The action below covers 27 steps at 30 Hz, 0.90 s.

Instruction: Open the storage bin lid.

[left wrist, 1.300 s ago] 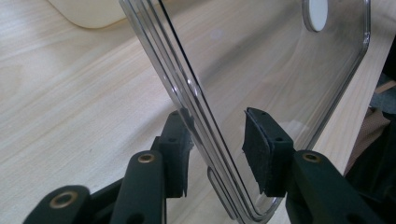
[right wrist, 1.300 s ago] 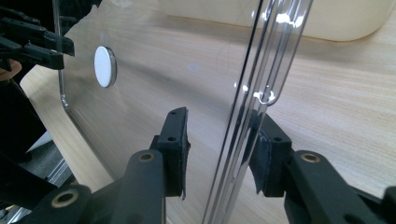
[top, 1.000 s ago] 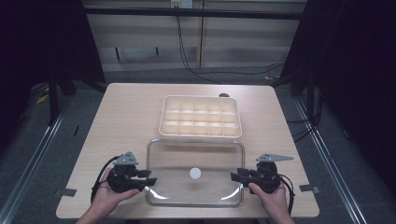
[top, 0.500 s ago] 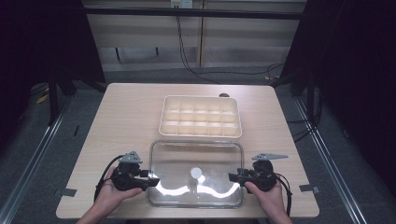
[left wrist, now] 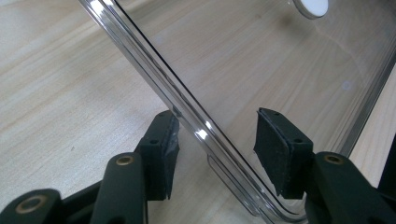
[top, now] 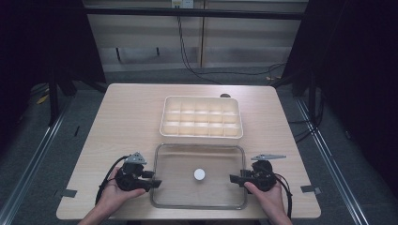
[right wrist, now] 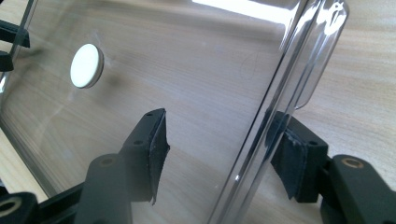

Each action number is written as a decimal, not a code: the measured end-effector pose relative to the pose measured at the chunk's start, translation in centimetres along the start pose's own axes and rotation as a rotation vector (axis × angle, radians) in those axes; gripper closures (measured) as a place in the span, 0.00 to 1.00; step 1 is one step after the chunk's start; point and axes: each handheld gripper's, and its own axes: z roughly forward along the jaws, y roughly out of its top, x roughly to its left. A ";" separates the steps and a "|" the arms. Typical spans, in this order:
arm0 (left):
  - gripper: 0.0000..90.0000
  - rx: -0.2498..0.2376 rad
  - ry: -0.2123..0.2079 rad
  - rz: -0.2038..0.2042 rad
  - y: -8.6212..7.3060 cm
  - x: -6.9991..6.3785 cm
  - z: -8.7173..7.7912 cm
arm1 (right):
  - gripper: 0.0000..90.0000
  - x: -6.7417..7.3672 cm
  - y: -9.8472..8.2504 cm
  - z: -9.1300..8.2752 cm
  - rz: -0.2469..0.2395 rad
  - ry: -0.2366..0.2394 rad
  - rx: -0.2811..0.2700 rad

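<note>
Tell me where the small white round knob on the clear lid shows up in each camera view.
High view: the white knob sits low centre, mid-lid, between the two grippers.
Left gripper view: white knob at the top edge, right of centre, cut off.
Right gripper view: white knob upper left.
Shared landmark: the clear lid rim on the table.

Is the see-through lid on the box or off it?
Off. The clear lid lies flat on the table, in front of the uncovered compartment box.
</note>
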 end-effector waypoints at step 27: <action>0.43 -0.030 -0.014 -0.074 -0.3 0.9 0.0 | 0.32 -0.8 0.3 -1.0 -0.044 -0.072 -0.116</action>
